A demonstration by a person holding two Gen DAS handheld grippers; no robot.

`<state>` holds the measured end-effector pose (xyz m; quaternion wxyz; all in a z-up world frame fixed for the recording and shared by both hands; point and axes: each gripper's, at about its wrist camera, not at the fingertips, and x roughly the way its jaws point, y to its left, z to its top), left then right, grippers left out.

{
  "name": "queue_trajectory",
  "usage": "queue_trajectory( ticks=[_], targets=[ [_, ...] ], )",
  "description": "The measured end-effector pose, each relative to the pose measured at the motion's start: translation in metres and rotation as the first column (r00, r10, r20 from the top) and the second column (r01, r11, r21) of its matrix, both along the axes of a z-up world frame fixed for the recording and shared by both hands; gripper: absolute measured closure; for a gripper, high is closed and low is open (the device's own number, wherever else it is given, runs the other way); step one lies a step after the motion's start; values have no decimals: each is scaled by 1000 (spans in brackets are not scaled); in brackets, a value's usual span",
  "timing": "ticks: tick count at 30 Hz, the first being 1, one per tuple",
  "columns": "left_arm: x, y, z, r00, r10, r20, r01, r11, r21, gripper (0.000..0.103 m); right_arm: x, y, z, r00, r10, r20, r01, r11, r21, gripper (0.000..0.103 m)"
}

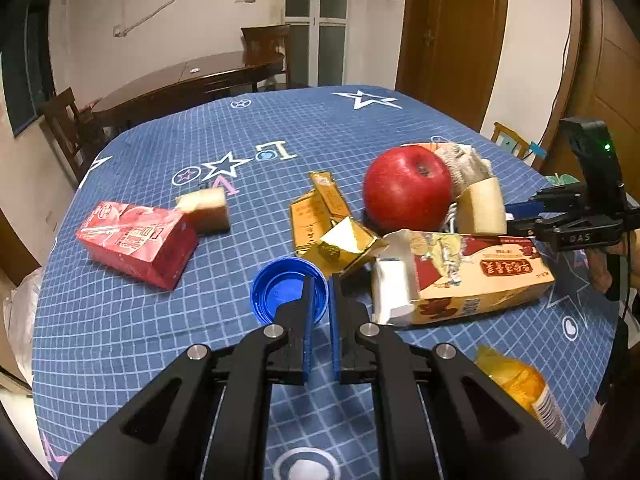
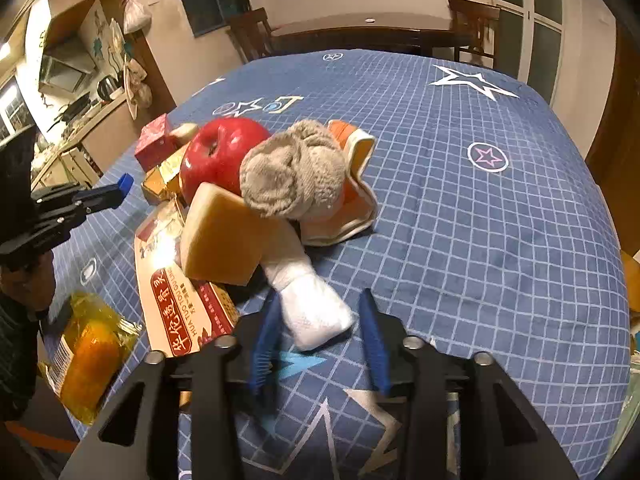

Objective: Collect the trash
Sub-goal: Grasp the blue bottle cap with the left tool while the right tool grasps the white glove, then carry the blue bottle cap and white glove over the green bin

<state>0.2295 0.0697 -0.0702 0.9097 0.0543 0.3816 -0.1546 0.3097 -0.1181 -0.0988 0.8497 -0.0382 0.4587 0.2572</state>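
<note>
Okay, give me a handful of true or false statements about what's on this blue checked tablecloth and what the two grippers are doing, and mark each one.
1. The left gripper is shut on the rim of the blue bottle cap. True.
2. The red apple sits alone at the table's far edge. False: it sits in the clutter beside the grey sock and gold wrappers.
3. The right gripper has a white paper wad between its fingers. True.
4. The red drink carton stands upright. False: it lies on its side.
</note>
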Motion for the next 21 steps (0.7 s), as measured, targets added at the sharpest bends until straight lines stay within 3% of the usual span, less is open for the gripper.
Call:
queue_trajectory(
  ticks=[5, 10, 13, 21],
  targets=[
    [-5, -7, 7, 999, 8, 33, -8, 1000, -15, 97, -13, 4, 6, 998, -12, 62, 14, 1000, -27, 75],
    [-21, -15, 24, 995, 18, 97, -12, 998, -57, 97, -42, -6, 28, 984, -84, 155, 84, 996, 9, 75],
    [-31, -26, 33, 990, 25, 141, -14, 997, -81, 97, -67, -12, 44, 964, -139, 225, 131, 990, 51, 75],
    [-53, -57, 51, 973, 86, 214, -53, 987, -155, 97, -134, -15, 75, 874, -287, 392, 246, 957, 152, 75]
  ],
)
